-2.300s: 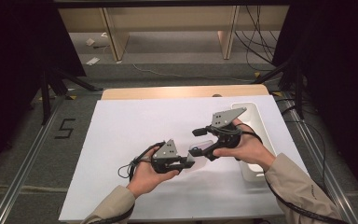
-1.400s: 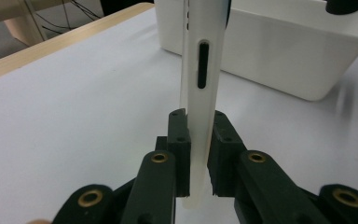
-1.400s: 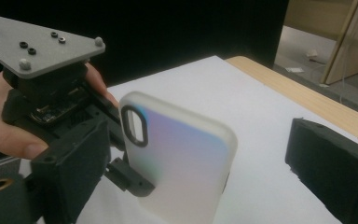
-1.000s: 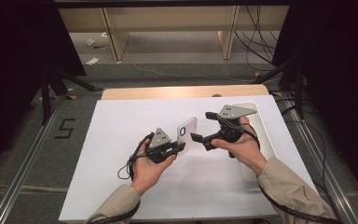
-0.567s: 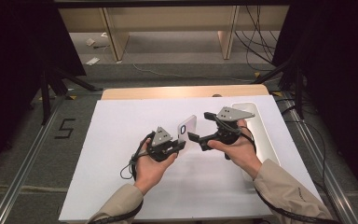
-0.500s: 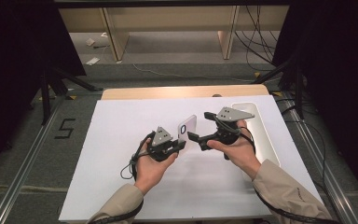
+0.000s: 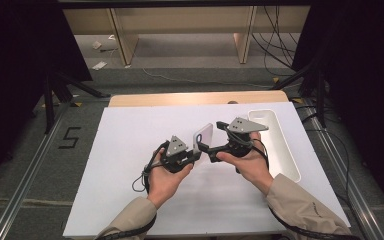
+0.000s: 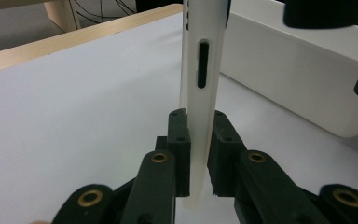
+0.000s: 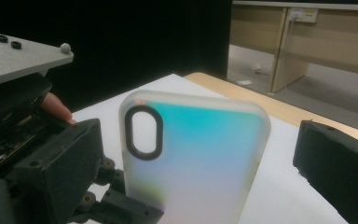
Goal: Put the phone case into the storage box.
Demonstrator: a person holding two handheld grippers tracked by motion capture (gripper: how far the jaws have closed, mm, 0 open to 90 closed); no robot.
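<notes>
Two grippers, one phone case, mid-table.
My left gripper (image 7: 196, 156) pinches the white phone case (image 7: 203, 137) upright by its lower edge above the white board (image 7: 120, 150); my right gripper (image 7: 211, 140) stands wide, jaws flanking the case, not pressing.

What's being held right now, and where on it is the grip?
The left hand-held gripper clamps the phone case at its bottom edge, holding it upright. The right hand-held gripper is open around it.
</notes>
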